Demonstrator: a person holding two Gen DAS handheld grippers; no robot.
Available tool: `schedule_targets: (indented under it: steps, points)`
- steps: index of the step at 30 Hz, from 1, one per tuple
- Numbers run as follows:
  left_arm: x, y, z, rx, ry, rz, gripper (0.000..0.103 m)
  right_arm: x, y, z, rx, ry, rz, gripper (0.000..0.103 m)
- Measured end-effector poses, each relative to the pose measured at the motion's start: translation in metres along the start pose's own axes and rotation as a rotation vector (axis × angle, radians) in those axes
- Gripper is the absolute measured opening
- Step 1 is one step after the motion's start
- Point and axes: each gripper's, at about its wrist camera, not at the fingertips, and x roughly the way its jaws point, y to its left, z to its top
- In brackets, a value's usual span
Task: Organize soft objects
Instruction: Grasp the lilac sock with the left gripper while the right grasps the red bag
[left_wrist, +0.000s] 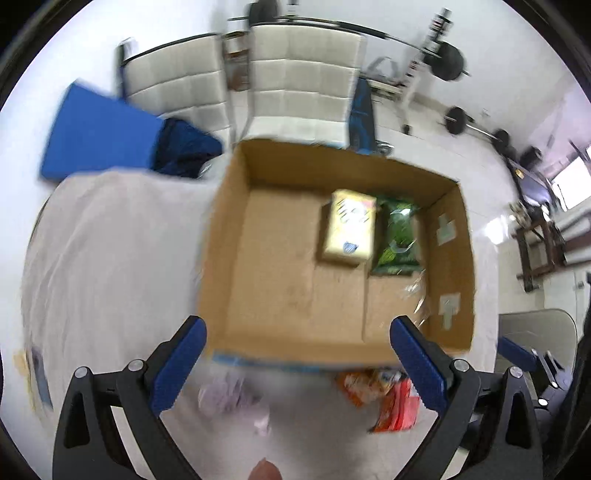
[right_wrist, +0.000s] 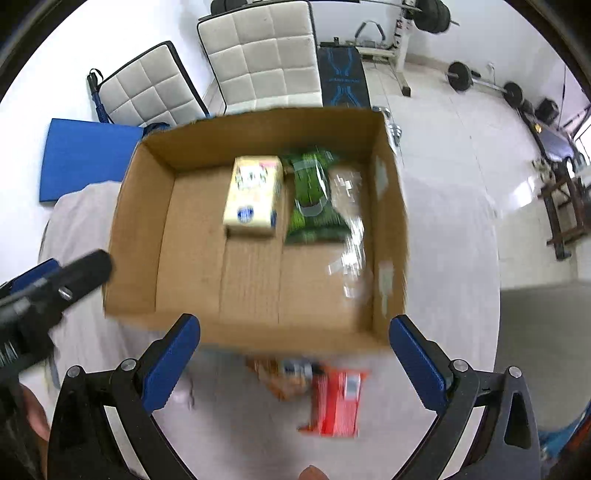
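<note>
An open cardboard box (left_wrist: 221, 258) (right_wrist: 136, 229) stands on a table with a white cloth. Inside lie a pale yellow packet (left_wrist: 349, 225) (right_wrist: 253, 195), a green packet (left_wrist: 399, 236) (right_wrist: 314, 199) and a clear plastic pack (right_wrist: 349, 221). In front of the box lie a red packet (left_wrist: 397, 406) (right_wrist: 338, 402), an orange packet (left_wrist: 364, 384) (right_wrist: 284, 376) and a pale purple soft item (left_wrist: 229, 395). My left gripper (left_wrist: 295, 354) is open and empty above the box's near edge. My right gripper (right_wrist: 295, 354) is open and empty above the red and orange packets. All is blurred.
Two white padded chairs (right_wrist: 258, 59) and a blue mat (right_wrist: 85, 158) stand behind the table. Weight equipment (right_wrist: 461, 77) is on the floor at the back right. The left gripper shows at the left edge of the right wrist view (right_wrist: 55, 284).
</note>
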Motion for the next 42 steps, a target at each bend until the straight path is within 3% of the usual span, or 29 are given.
schedule_targets:
  steps: [4,11,16,21,22,24,27,32,35,39,42]
  points:
    - [0.012,0.029,-0.047,-0.113,0.071,0.027,0.102,0.012,-0.028,-0.043,0.069,0.07,0.012,0.103]
    - [0.092,0.075,-0.107,-0.324,0.292,-0.024,0.102,0.085,-0.061,-0.09,0.125,0.248,-0.017,0.101]
    - [0.137,0.092,-0.121,-0.397,0.349,-0.018,0.1,0.129,-0.078,-0.107,0.185,0.326,-0.005,0.09]
    - [0.167,0.095,-0.121,-0.418,0.392,-0.022,0.091,0.149,-0.088,-0.118,0.215,0.361,0.007,0.089]
    - [0.172,0.094,-0.12,-0.411,0.401,-0.02,0.087,0.151,-0.089,-0.119,0.219,0.367,0.012,0.088]
    - [0.183,0.088,-0.118,-0.384,0.419,-0.007,0.066,0.156,-0.09,-0.121,0.218,0.378,0.01,0.079]
    - [0.19,0.074,-0.118,-0.325,0.418,-0.028,0.051,0.165,-0.093,-0.123,0.222,0.409,0.009,0.063]
    - [0.181,0.037,-0.128,-0.177,0.387,0.025,0.047,0.164,-0.098,-0.128,0.211,0.418,0.004,0.058]
    - [0.177,0.006,-0.151,-0.074,0.398,0.042,0.047,0.162,-0.093,-0.141,0.165,0.453,-0.007,0.058]
    - [0.179,-0.029,-0.177,0.001,0.42,0.033,0.047,0.16,-0.096,-0.158,0.103,0.483,-0.033,0.058]
    - [0.179,-0.046,-0.183,0.047,0.39,0.074,0.047,0.161,-0.091,-0.157,0.073,0.454,-0.062,0.059]
